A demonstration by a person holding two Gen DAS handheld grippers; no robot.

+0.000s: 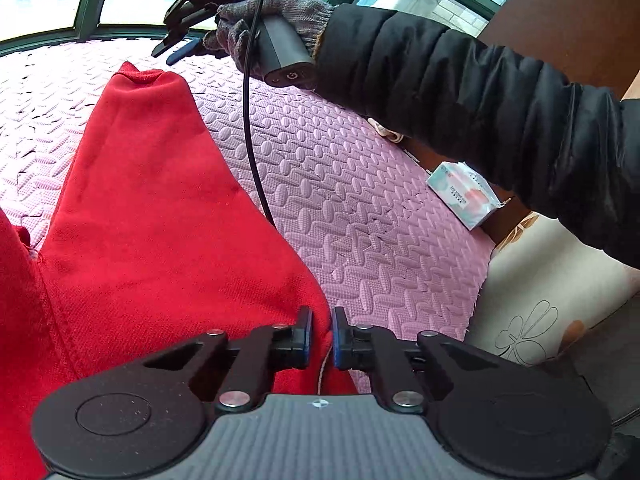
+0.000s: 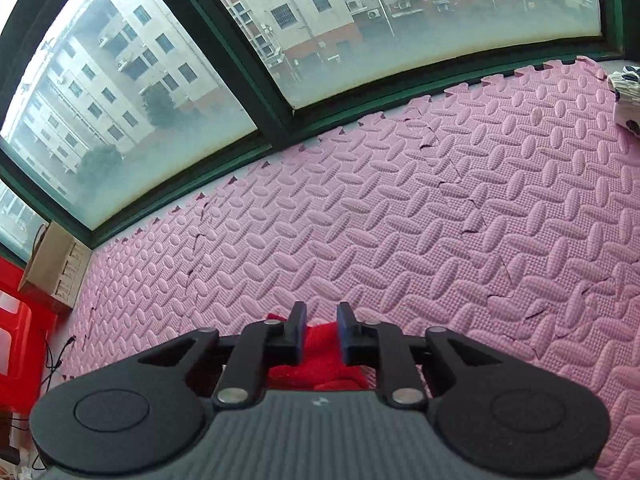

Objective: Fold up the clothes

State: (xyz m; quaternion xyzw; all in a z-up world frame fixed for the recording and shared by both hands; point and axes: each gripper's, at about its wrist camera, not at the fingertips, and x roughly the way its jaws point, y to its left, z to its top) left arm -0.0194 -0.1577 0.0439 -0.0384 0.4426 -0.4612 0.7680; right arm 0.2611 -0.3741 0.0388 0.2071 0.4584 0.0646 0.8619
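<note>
My left claw (image 1: 321, 336) sits with its blue-padded fingers nearly together, a narrow gap between them, right at the near edge of the red garment (image 1: 160, 216); whether cloth is pinched there I cannot tell. That garment spreads away from me across the pink foam mat (image 1: 360, 220), narrowing to a folded end far up the mat. Beyond it my gloved right hand (image 1: 264, 24) holds the right claw (image 1: 176, 46) up near the window, a black cable (image 1: 250, 128) trailing down from its grey handle. Off the mat's right edge lies a white packet (image 1: 464, 194) with small print too fine for me to read. From the right wrist, the right claw (image 2: 321, 334) stands parted, a bunch of red cloth (image 2: 320, 360) showing between and below its fingers, though I cannot tell if it is touched. The mat (image 2: 400, 220) runs ahead to the green-framed window (image 2: 276, 108), with a cardboard box (image 2: 52, 264) at its left.
</note>
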